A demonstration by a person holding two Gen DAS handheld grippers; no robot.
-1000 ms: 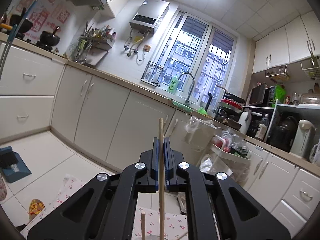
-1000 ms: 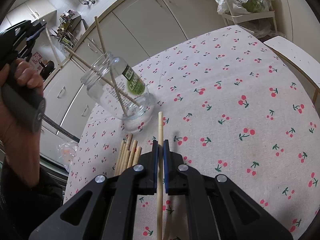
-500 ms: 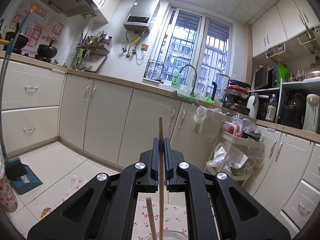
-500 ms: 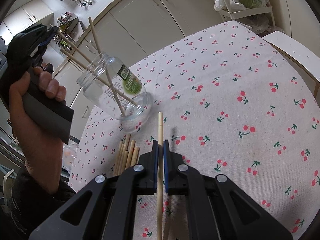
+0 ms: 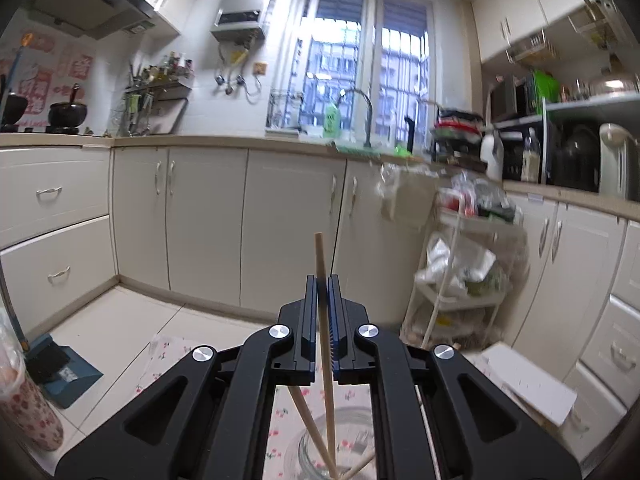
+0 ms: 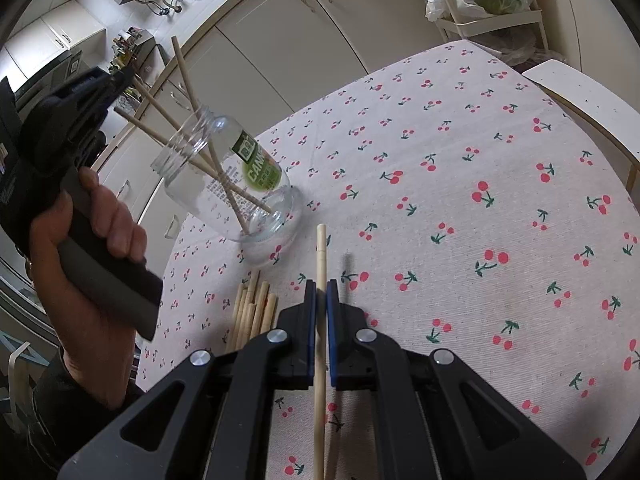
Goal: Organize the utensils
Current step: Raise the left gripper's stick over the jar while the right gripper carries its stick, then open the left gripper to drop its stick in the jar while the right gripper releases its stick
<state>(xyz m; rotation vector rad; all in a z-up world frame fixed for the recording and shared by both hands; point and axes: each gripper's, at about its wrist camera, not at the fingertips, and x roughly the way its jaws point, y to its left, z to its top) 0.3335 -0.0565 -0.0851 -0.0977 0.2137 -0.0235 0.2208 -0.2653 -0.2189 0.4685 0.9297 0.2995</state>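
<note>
- Chopsticks are the task's things: the left tool (image 5: 322,292) has its jaws pressed together on one chopstick (image 5: 320,256), which stands nearly upright with its lower end reaching down into the mouth of the glass jar (image 5: 344,444) directly below the tool.
- Two more sticks (image 6: 176,120) lean inside the jar, crossing each other; in the right wrist view the jar (image 6: 240,184) stands on the table's cherry-print cloth (image 6: 480,200) with the sticks fanning out of its mouth toward the left tool (image 6: 120,80), held in the person's hand (image 6: 96,216).
- The right tool (image 6: 320,300) is likewise pinched shut on a second chopstick (image 6: 321,252), whose long axis runs along the tool's own pointing line, tip aimed forward and slightly short of the jar's base.
- A loose bundle of chopsticks (image 6: 252,308) lies flat on the cloth just left of the right tool, near the foot of the jar.
- The relation that matters, as I judge it: the left stick's long axis is close to in line with the jar's opening and sits right above it, so the left hand is the nearer one and needs only to let go.
- The right stick lies nearly level beside the jar, so it would want tipping upright and lifting over the rim before release.
</note>
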